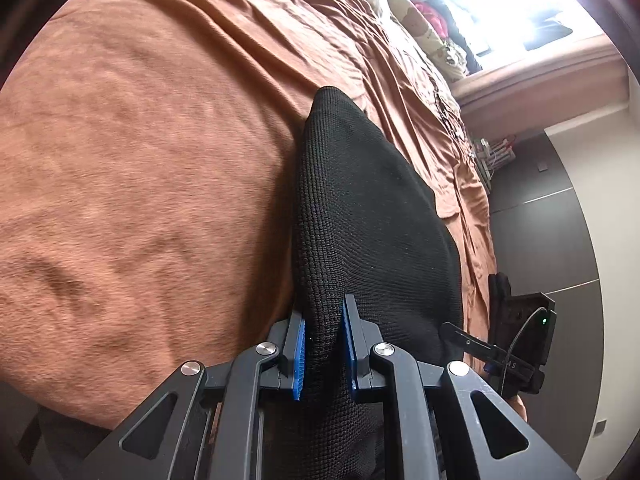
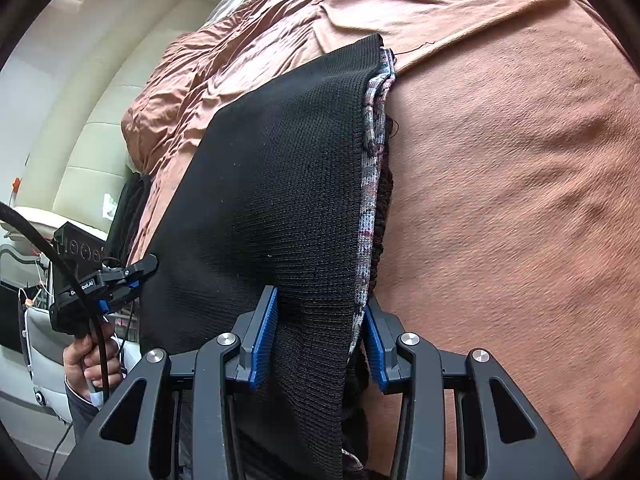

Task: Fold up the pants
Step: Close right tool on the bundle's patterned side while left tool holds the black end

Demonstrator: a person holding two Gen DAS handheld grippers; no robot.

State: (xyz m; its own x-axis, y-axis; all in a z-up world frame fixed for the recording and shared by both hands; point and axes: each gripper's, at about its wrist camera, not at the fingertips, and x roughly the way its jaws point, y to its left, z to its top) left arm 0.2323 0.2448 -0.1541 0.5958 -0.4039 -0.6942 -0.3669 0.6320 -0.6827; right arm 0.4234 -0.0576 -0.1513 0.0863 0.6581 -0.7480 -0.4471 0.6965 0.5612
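A wrinkled rust-brown fabric bedspread (image 1: pixel 168 152) is covering the bed and filling most of both views (image 2: pixel 520 200). A pile of patterned and pink bedding (image 1: pixel 432 24) is lying along its far edge, under glaring window light. Dark grey floor tiles (image 1: pixel 560 232) are running beside the bed. A cream padded headboard (image 2: pixel 92 128) is standing behind the bedspread.

Black knit pants (image 2: pixel 280 184) with grey-pink patterned inner edge, rust-brown bedspread (image 1: pixel 140 160), blue gripper pads (image 2: pixel 265 336)

Bed (image 1: pixel 140 140) under rumpled brown blanket (image 2: pixel 520 200), black knit pants (image 2: pixel 280 180) on it
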